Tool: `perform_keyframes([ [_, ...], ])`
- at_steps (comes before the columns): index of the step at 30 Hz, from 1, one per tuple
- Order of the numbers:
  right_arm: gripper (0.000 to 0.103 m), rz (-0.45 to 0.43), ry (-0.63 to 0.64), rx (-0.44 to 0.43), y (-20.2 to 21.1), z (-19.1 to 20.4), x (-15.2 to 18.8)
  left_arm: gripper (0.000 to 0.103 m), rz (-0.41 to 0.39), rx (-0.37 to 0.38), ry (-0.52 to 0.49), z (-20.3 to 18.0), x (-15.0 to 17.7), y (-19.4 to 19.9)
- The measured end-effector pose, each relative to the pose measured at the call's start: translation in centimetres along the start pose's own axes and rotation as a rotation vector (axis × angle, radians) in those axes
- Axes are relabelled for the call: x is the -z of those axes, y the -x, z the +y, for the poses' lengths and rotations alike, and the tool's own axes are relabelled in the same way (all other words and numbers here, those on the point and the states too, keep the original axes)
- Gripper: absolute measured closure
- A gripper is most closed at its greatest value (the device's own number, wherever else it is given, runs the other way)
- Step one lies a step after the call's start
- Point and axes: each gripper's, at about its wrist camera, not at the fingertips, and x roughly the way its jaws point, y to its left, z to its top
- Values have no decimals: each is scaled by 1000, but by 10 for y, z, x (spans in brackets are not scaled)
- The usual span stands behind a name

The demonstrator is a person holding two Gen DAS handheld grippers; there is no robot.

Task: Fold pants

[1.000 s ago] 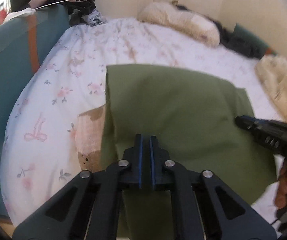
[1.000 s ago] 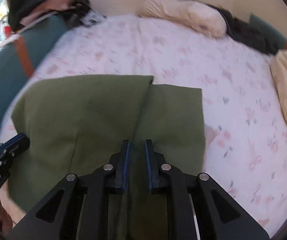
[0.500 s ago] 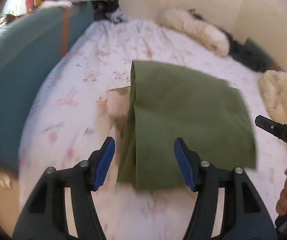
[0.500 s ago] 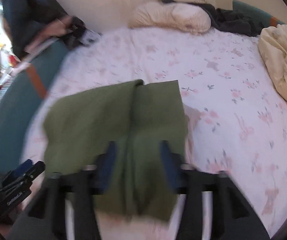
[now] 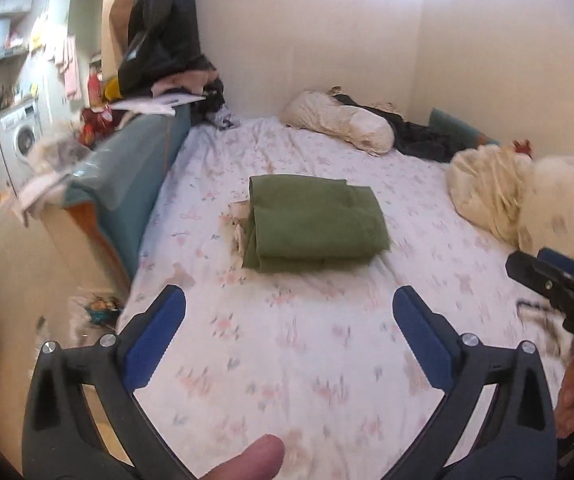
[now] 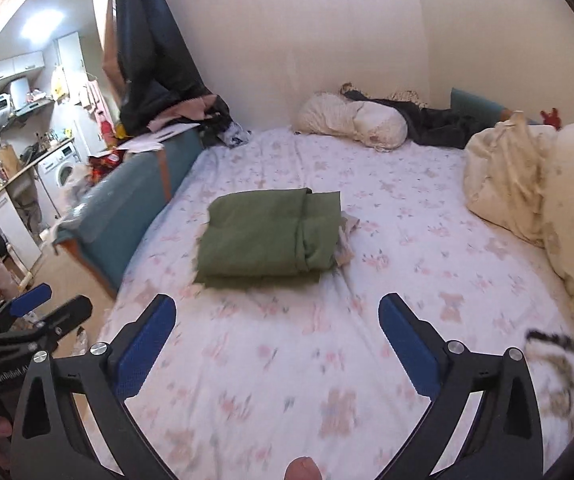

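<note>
Green pants [image 5: 315,222] lie folded into a compact bundle mid-bed [image 5: 327,360] — the task looks essentially done. Left gripper [image 5: 289,318] and right gripper [image 6: 277,322] hover well short — both spread wide, holding nothing.

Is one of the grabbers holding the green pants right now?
No, the green pants lie folded on the bed, and both the left gripper and right gripper are open, away from them.

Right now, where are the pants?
The folded green pants lie mid-bed on the floral sheet, centre of both views, beyond both open grippers, pale cloth at one end.
</note>
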Motion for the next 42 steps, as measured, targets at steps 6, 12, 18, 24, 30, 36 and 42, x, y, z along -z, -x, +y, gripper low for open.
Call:
perform_keyframes([
  [6,0,12,-30,-25,71,7,54,1,7,37,47,0,50,67],
  [12,0,-42,26,38,103,21,95,1,-48,18,21,-1,83,90],
  [18,0,-107,-6,52,94,13,131,1,-77,-26,2,-5,105,79],
  [24,0,-94,1,78,79,8,145,1,-64,-28,-80,-22,112,65],
  [30,0,-94,-14,88,72,6,143,1,-8,-13,-35,-19,114,56],
  [36,0,-72,22,77,64,14,148,1,-14,-27,-40,-19,115,57],
  [42,0,-76,52,76,64,20,149,1,-5,-32,-32,-18,114,55],
])
